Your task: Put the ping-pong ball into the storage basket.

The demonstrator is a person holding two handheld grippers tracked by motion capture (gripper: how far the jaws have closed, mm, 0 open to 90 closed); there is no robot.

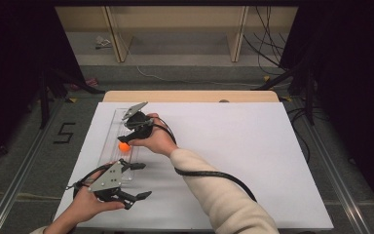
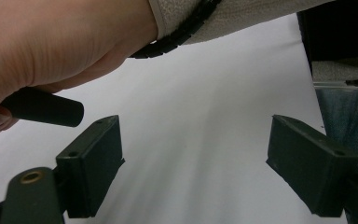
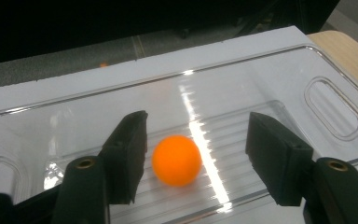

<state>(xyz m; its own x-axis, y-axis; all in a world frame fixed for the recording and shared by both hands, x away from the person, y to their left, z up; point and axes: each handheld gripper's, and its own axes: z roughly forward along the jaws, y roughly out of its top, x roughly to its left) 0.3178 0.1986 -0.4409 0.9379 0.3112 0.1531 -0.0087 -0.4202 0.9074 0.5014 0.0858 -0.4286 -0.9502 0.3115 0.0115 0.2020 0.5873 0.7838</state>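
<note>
Orange round ball (image 3: 176,160) down on the ribbed floor of the clear plastic tray (image 3: 331,109), right gripper (image 3: 196,154) parted around it without pressing (looks released, delivery likely done), left gripper (image 2: 193,163) wide open over white tabletop (image 2: 214,116), holding nothing.

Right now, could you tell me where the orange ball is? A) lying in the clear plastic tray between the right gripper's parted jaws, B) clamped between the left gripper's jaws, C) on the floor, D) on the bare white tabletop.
A: the orange ball lies in the clear plastic tray, with gaps between it and both pads of the right gripper.
</note>
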